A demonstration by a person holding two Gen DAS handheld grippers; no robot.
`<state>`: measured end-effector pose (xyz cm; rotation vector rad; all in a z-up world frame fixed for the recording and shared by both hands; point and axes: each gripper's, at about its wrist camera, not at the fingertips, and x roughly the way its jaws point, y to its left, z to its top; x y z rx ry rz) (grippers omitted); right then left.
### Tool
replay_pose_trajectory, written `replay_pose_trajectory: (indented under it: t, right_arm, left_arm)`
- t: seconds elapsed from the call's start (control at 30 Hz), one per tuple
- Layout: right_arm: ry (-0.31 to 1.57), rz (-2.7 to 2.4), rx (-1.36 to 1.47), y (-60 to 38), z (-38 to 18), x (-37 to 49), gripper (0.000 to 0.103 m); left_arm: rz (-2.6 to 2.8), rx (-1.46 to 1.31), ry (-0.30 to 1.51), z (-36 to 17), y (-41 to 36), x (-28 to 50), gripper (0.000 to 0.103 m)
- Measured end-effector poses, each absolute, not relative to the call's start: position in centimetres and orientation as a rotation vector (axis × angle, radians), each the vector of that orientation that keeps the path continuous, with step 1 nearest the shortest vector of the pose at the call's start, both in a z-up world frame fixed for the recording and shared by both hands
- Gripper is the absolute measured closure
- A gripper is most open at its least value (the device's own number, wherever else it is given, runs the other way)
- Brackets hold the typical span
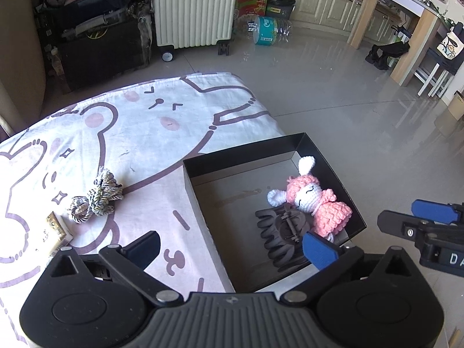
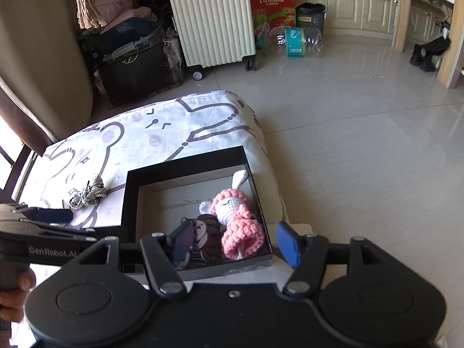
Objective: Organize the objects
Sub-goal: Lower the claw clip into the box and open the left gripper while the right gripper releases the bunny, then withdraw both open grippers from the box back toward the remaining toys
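A lived-in home, open to a kitchen. At twelve o'clock a cream suitcase [image 2: 213, 18] stands on a glossy tiled floor [image 2: 362, 116]; at one o'clock a beer carton [image 2: 272, 7], bin [image 2: 310, 14] and bottled-water pack [image 2: 303, 42]; cream cabinets [image 2: 356, 5] run toward two o'clock. Nearest, a cartoon-bear sheet [image 1: 139, 133] covers a surface.
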<state>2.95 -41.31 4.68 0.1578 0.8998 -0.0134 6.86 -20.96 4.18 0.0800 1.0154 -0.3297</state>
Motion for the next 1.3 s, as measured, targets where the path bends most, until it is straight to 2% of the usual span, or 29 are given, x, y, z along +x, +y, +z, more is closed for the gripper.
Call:
replay_pose_trajectory:
  t: [0.47,0.67,1.3]
  right_arm:
    - [0.857,-0.081,0.126,-40.3,4.4,0.3,0.007]
    - [0.851,-0.115,0.121,-40.5,4.1,-0.2,0.0]
    - [0.867,-0.16,0.122,-39.6,2.6,-1.1,0.0]
  left_arm:
    - [-0.292,0.105,0.996,4.0,-19.4,5.1,0.0]
    - [-0.285,0.108,1.012,3.2,-18.7,4.7,0.0]
    - [-0.303,0.106,1.018,1.9,-16.3,4.4,0.0]
